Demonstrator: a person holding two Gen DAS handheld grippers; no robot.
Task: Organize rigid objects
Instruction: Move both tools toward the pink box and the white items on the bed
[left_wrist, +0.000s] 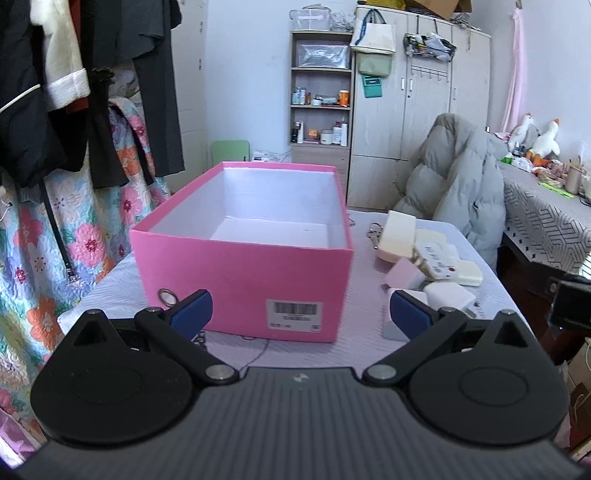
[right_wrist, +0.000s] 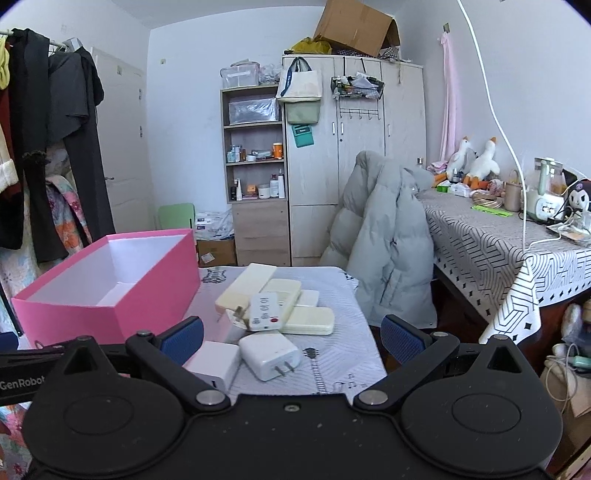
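Note:
An open pink box (left_wrist: 240, 266) (right_wrist: 147, 295) with a white, bare inside stands on the quilted table. To its right lies a pile of rigid things: cream cases (right_wrist: 247, 286) (left_wrist: 397, 232), a white remote with a red button (right_wrist: 263, 312) (left_wrist: 439, 260), a white plug charger (right_wrist: 269, 354) (left_wrist: 448, 295) and a white block (right_wrist: 214, 363). My left gripper (left_wrist: 301, 314) is open just before the box's near wall, holding nothing. Over the charger and the block, my right gripper (right_wrist: 291, 334) is open and holds nothing.
A key ring (left_wrist: 168, 296) lies by the box's near left corner, more keys (left_wrist: 373, 232) behind the pile. A grey puffer coat (right_wrist: 384, 251) drapes a chair beyond the table. A patterned-cloth desk (right_wrist: 491, 243) stands right, hanging clothes (left_wrist: 55, 92) left.

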